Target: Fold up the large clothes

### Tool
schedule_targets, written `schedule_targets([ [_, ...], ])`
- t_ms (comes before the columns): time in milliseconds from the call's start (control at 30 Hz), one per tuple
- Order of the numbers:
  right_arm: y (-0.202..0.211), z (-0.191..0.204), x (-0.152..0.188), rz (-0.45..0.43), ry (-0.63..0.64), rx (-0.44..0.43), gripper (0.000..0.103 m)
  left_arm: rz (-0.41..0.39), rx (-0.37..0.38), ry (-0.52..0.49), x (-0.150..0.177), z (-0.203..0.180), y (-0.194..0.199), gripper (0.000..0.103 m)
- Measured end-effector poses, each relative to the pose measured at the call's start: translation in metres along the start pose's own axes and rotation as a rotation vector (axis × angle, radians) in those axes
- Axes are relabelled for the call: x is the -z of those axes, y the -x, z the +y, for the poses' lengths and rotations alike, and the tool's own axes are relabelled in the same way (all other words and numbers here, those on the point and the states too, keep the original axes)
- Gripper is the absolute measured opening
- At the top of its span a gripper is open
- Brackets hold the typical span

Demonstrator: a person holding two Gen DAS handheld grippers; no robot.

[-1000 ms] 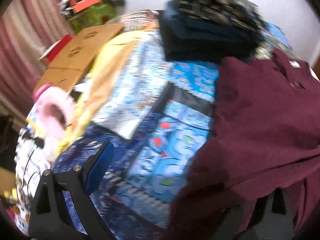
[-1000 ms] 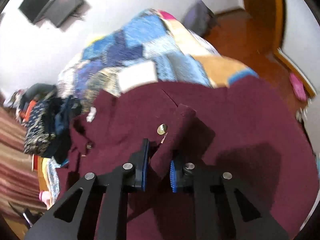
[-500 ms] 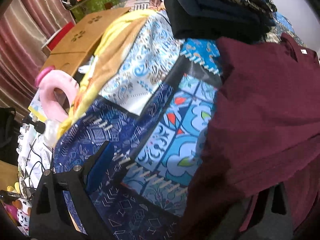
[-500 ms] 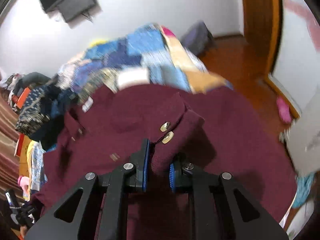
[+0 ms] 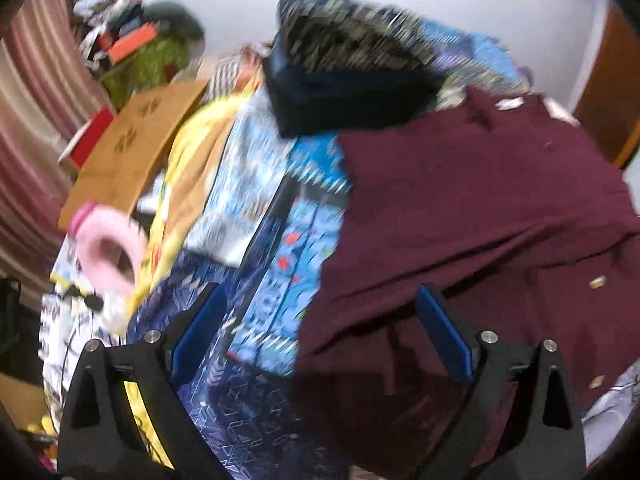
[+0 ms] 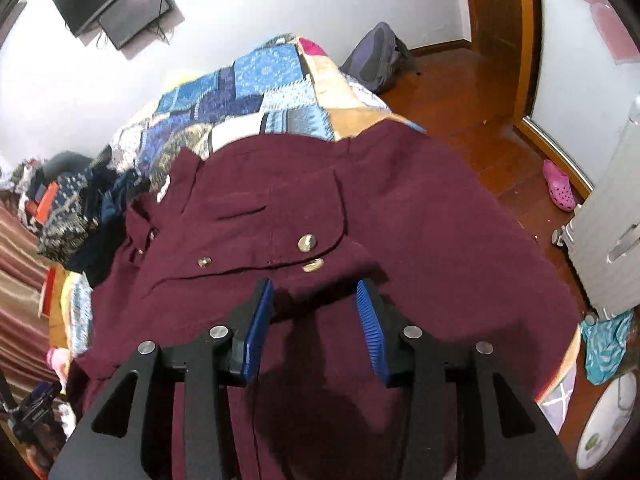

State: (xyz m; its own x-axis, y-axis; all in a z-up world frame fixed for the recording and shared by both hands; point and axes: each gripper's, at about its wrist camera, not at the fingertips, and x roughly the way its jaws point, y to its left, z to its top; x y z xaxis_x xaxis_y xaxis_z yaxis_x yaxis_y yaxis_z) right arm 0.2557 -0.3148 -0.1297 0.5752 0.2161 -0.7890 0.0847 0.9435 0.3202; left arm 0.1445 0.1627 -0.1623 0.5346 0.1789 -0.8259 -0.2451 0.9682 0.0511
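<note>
Maroon garment (image 6: 400, 208) spread over patchwork quilt (image 6: 256, 80) on bed, near edge hanging off bedside toward wood floor (image 6: 460, 96). Right gripper (image 6: 316, 320) jaws opening, nothing pinched, cloth lying below pads. Left gripper (image 5: 320, 332) jaws wide apart, empty, over garment's left edge. Folded clothes stack (image 5: 352, 80) beyond collar; bare quilt left of garment.

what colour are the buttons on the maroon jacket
Gold, shiny metal buttons on the maroon jacket; clearest in the right wrist view.
</note>
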Motion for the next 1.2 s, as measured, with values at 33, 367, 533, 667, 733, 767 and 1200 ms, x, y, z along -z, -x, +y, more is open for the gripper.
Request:
schedule_targets([
  [33, 0.005, -0.002, -0.001, -0.012, -0.006, -0.006, 0.04, -0.02, 0.016, -0.007, -0.005, -0.005, 0.007, 0.096],
  [367, 0.054, -0.042, -0.007, -0.154, -0.077, 0.049, 0.056, -0.09, 0.143, -0.097, -0.078, -0.083, 0.005, 0.096],
  [533, 0.06, -0.075, 0.003, -0.148, -0.142, 0.108, 0.056, 0.03, 0.169, -0.134, -0.087, -0.132, -0.048, 0.096],
  [667, 0.062, -0.1, 0.013, -0.136, -0.199, 0.153, 0.056, 0.112, 0.195, -0.17, -0.069, -0.154, -0.071, 0.096],
  [733, 0.061, -0.111, 0.018, -0.123, -0.225, 0.171, 0.056, 0.14, 0.214, -0.197, -0.055, -0.161, -0.073, 0.096],
  [767, 0.06, -0.116, 0.02, -0.117, -0.237, 0.177, 0.056, 0.152, 0.22, -0.211, -0.049, -0.163, -0.073, 0.096],
  [1200, 0.028, -0.156, 0.045, 0.014, -0.375, 0.102, 0.056, 0.077, 0.239, -0.231, -0.062, -0.186, -0.041, 0.096],
])
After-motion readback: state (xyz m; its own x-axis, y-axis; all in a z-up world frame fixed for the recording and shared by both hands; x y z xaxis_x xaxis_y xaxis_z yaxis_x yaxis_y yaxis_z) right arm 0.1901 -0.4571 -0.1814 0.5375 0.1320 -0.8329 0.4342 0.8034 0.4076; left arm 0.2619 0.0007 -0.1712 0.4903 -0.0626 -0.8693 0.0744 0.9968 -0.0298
